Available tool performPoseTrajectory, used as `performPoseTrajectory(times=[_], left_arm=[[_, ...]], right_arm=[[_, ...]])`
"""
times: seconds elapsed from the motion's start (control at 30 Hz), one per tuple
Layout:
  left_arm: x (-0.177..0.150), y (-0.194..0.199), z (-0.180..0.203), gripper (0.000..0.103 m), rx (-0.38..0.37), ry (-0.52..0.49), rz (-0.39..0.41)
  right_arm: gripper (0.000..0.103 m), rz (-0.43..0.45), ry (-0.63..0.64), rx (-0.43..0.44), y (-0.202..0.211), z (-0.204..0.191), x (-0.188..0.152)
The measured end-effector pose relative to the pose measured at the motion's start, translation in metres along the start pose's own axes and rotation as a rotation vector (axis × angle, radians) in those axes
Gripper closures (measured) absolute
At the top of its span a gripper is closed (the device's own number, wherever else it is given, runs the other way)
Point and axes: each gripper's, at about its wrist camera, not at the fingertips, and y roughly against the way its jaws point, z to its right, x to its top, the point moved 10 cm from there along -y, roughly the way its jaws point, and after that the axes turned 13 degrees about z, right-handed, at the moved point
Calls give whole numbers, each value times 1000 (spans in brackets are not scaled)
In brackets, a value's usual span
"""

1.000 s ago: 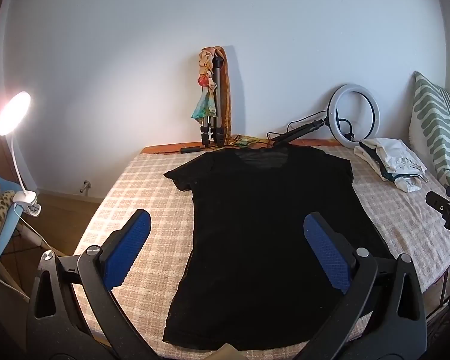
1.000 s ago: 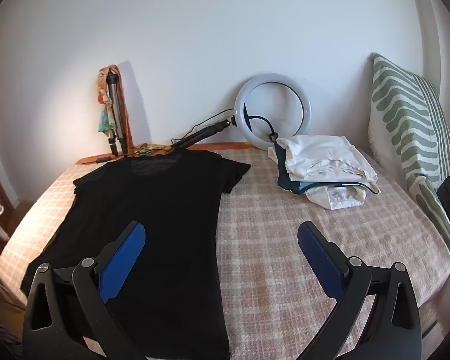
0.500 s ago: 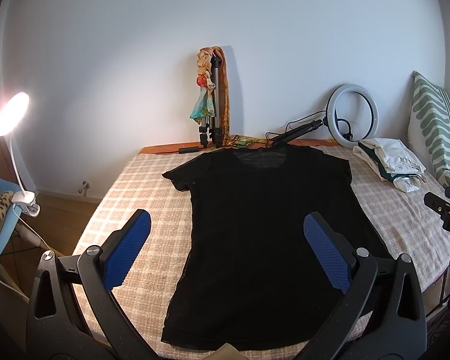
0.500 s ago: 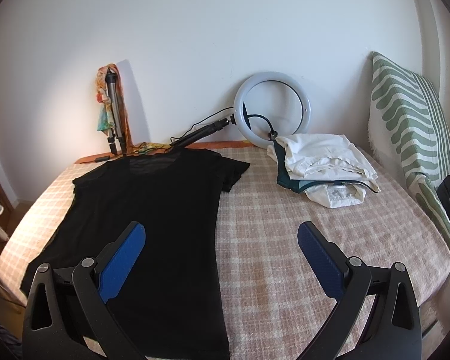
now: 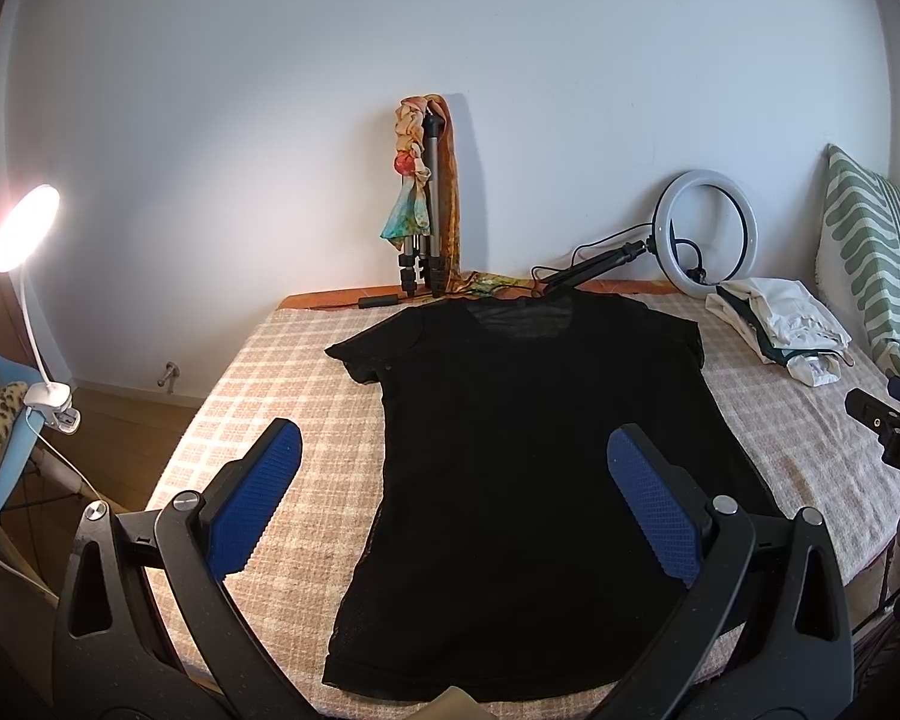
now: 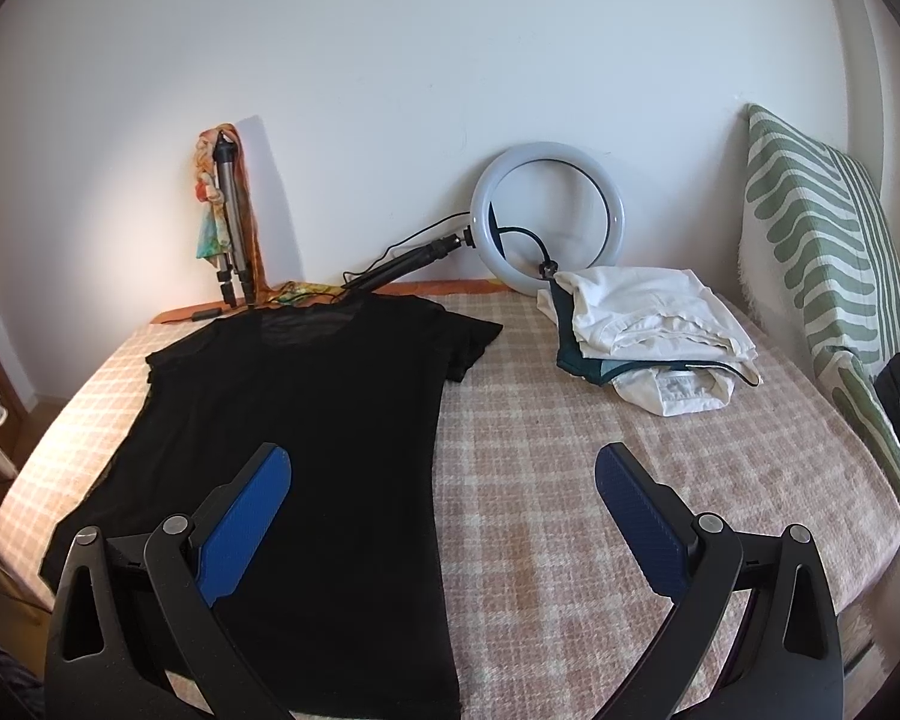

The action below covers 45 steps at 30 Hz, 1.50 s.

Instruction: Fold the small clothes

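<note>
A black T-shirt (image 5: 528,444) lies flat and spread on the checked bedspread (image 5: 282,408), neck toward the wall; it also shows in the right wrist view (image 6: 306,432). My left gripper (image 5: 456,456) is open and empty, held above the shirt's lower half. My right gripper (image 6: 444,480) is open and empty, above the shirt's right edge and the bare bedspread (image 6: 570,480). The right gripper's body shows at the right edge of the left wrist view (image 5: 894,432).
A pile of folded white and green clothes (image 6: 648,336) lies at the back right. A ring light (image 6: 549,210) and a tripod with a scarf (image 5: 423,210) lean on the wall. A striped pillow (image 6: 822,252) stands right. A lit clip lamp (image 5: 24,228) stands left of the bed.
Both grippers have drawn back and up slightly, so the shirt looks a little lower and farther. Nothing on the bed has moved.
</note>
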Motion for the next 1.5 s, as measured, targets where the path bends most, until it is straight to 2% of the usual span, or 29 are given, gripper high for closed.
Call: performPoseTrajectory(times=[1.03,1.5], left_arm=[[-4,0,-2,0,0,2,2],[-11,1,-19,0,14,18,-7]], right_arm=[[2,0,4,6,-1,-6,0],[2,10,23,47,-2,-38,8]])
